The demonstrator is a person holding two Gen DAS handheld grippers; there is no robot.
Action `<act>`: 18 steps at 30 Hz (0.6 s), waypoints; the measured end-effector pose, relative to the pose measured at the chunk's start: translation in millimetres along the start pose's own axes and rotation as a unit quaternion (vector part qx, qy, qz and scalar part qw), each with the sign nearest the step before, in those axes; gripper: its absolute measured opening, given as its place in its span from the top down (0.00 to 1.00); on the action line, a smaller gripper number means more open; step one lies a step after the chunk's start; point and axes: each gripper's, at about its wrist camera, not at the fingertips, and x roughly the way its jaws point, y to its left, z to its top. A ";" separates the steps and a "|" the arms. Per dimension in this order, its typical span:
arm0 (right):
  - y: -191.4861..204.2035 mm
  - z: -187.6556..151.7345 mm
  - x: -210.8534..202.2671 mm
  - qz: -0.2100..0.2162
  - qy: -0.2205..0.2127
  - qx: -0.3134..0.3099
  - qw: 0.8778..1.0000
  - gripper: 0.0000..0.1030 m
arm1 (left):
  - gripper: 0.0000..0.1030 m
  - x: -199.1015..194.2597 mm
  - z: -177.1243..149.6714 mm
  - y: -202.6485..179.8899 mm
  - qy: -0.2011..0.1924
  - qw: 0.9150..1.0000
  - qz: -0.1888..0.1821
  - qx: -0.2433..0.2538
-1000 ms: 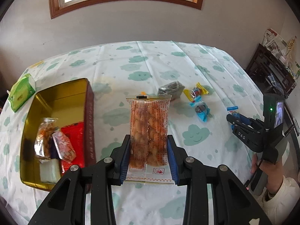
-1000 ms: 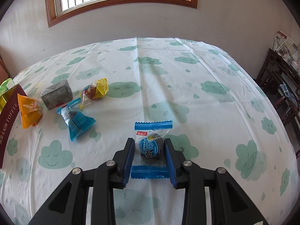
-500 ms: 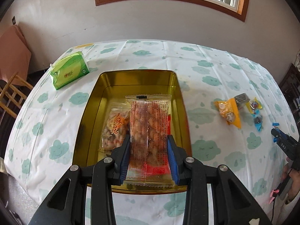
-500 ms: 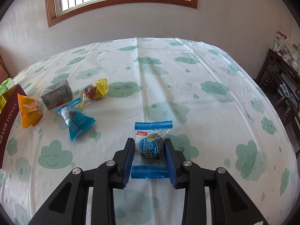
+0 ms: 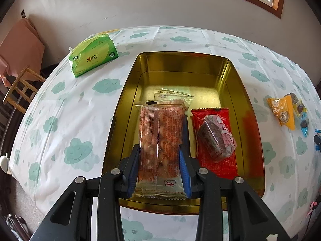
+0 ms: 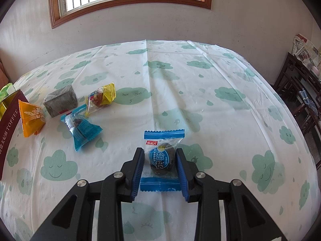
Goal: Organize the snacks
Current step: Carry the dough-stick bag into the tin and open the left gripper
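Note:
My left gripper point(image 5: 159, 152) is shut on a long clear pack of orange peanut brittle point(image 5: 160, 138) and holds it above the open gold tin point(image 5: 180, 64). The tin holds a red packet point(image 5: 216, 160) with a clear-wrapped dark cake point(image 5: 215, 138) on it, and another clear pack point(image 5: 172, 95) under the held one. My right gripper point(image 6: 160, 156) is shut on a blue-and-clear wrapped dark candy point(image 6: 161, 156), low over the tablecloth. To its left lie loose snacks: a blue one point(image 6: 82, 127), a yellow one point(image 6: 101, 98), a grey block point(image 6: 60, 100) and an orange triangle point(image 6: 31, 116).
A green tissue pack point(image 5: 93, 55) lies left of the tin near the table's far edge. A wooden chair point(image 5: 20, 86) stands beyond the left edge. Dark wooden furniture point(image 6: 301, 92) stands at the right. The tin's maroon side point(image 6: 8, 128) shows at far left.
My left gripper has carried the peanut brittle pack from the open table leftward over the tin and lower into it. The right gripper has stayed still, holding its candy.

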 end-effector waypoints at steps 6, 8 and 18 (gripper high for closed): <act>-0.2 0.1 -0.1 0.000 0.000 0.000 1.000 0.68 | 0.68 6.1 -2.5 9.8 0.007 1.000 0.008 -0.004; -0.3 0.0 -0.1 0.000 0.000 0.000 1.000 0.68 | 0.68 6.1 -4.2 11.2 0.006 1.000 0.005 -0.006; -0.1 -0.1 -0.2 -0.001 0.000 -0.001 1.000 0.68 | 0.65 7.0 -4.7 12.8 0.009 1.000 0.003 -0.006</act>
